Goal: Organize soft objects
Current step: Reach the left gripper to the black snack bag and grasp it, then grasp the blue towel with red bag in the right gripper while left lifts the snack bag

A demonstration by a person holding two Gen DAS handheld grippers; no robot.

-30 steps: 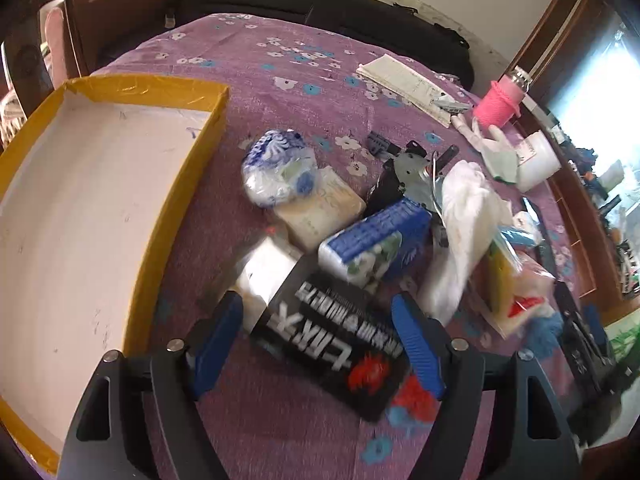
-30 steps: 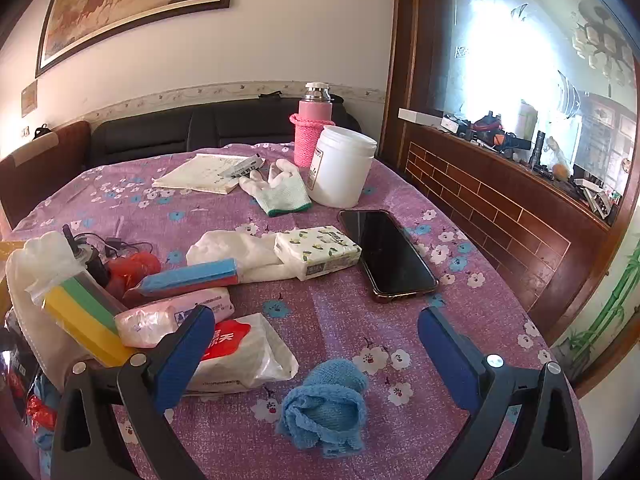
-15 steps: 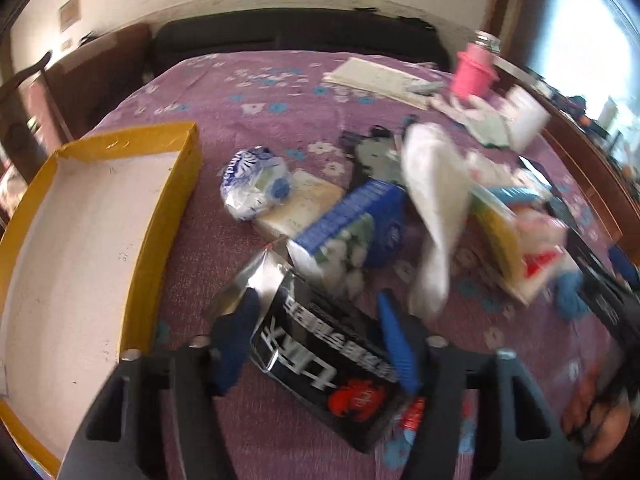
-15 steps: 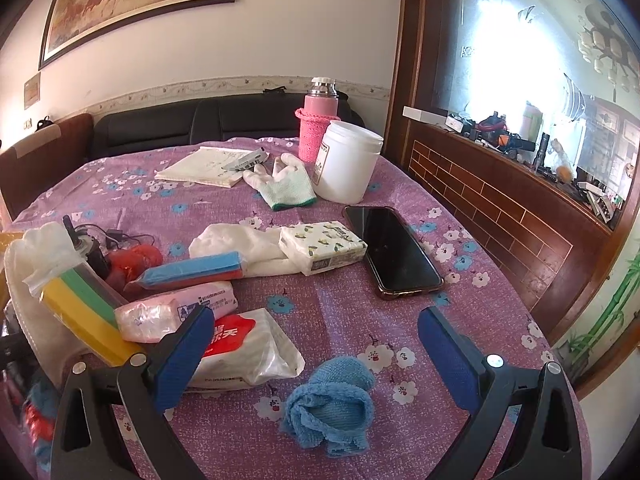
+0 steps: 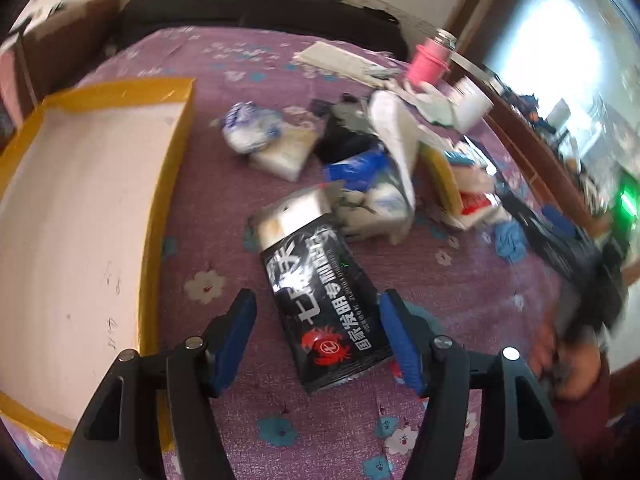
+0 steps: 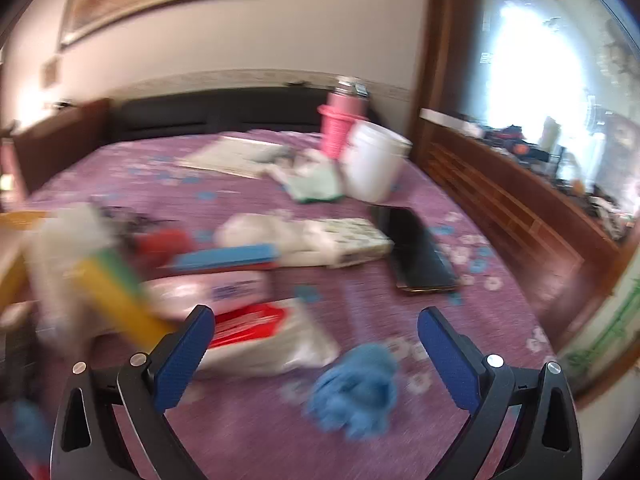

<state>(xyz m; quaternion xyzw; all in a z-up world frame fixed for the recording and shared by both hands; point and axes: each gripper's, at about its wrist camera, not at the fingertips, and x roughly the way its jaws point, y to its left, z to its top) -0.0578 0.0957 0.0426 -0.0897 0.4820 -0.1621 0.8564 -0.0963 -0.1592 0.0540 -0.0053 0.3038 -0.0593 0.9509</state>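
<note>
In the left wrist view my left gripper is open, its blue pads on either side of the near end of a black foil packet with white writing and a red crab mark; whether the pads touch it I cannot tell. A yellow-rimmed white tray lies to the left. In the blurred right wrist view my right gripper is open and empty above a crumpled blue cloth and a red-and-white tissue pack.
Behind the packet lie a blue tissue pack, a blue-white bundle, a white bag and a yellow sponge. Further right are a phone, a white tub, a pink flask and gloves.
The left gripper has swung and drawn back, so the black packet now lies lengthwise between the pads. The right gripper has moved forward and down toward the blue cloth; both views are blurred.
</note>
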